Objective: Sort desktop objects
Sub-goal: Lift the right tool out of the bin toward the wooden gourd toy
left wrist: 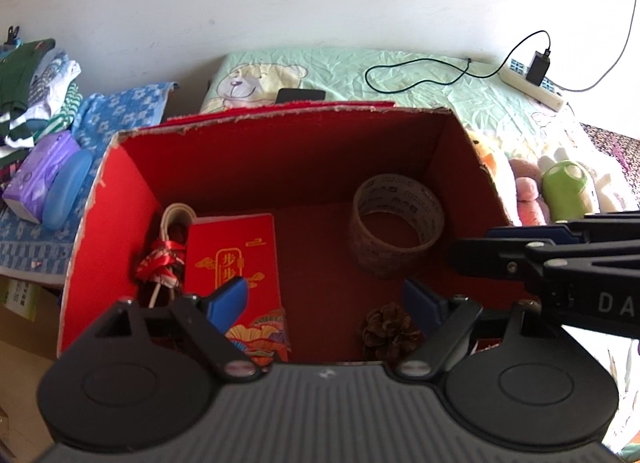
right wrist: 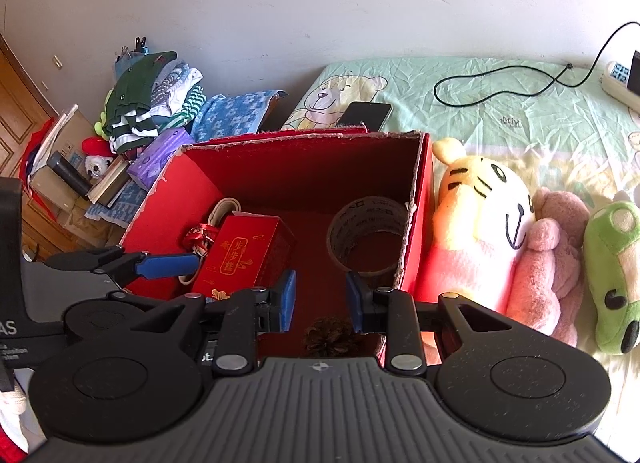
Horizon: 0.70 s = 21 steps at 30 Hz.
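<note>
- While both hand-held grippers are pointing down into the red box [left wrist: 132,183], nothing is lying between either pair of blue pads.
- Left hand-held gripper [left wrist: 326,299] is standing wide, jaws well apart, empty, hanging over the near part of the box.
- Right hand-held gripper [right wrist: 321,299] is standing at a narrow gap, empty; the pads are not pressing on anything.
- In the left wrist view the right hand-held gripper is reaching in from the right edge, over the box's right wall.
- Red packet box [left wrist: 236,263] with gold print is lying inside the box, on the left half of the floor.
- Cord bundle [left wrist: 164,259] tied with a red ribbon is sitting in the left corner, just beside the packet box.
- Tape roll [left wrist: 396,223] is standing on its flat side toward the far right corner, near the right wall.
- Pine cone [left wrist: 390,329] is resting on the box floor at the near side, below the gap in the right gripper's jaws as seen from the right wrist.
- Box is sitting on a bed [right wrist: 500,103] with a green cartoon sheet.
- Tiger plush [right wrist: 476,219] is lying just outside the right wall, with a pink plush [right wrist: 548,259] and a green plush [right wrist: 614,275] beside it.
- Phone [right wrist: 366,115] is lying behind the box.
</note>
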Available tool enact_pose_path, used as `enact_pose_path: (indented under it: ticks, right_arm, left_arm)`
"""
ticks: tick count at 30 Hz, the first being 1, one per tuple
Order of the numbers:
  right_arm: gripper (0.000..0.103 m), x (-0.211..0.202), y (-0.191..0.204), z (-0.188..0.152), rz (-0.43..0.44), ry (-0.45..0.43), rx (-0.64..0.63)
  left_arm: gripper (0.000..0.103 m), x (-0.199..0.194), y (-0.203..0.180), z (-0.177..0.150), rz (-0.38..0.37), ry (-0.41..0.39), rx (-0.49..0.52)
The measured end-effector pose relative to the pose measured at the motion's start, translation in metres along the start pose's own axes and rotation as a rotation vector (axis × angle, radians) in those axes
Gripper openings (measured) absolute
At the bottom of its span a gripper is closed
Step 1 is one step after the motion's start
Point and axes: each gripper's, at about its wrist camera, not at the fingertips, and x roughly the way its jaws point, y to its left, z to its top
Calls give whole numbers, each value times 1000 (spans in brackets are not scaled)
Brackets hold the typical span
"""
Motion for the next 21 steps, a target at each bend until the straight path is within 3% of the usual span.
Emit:
enact_pose_path:
  ticks: [4, 13, 21]
  right_arm:
    - [30, -4, 0, -5, 0, -21, -14]
    - [30, -47, -11, -33, 46, -215, -4]
    - [42, -69, -18, -71, 14, -287, -72]
  left_arm:
    - [84, 4, -2, -3, 16, 12, -13]
    - [85, -21, -5, -9, 36, -44, -28]
    - [87, -43, -13, -26, 43, -58, -70]
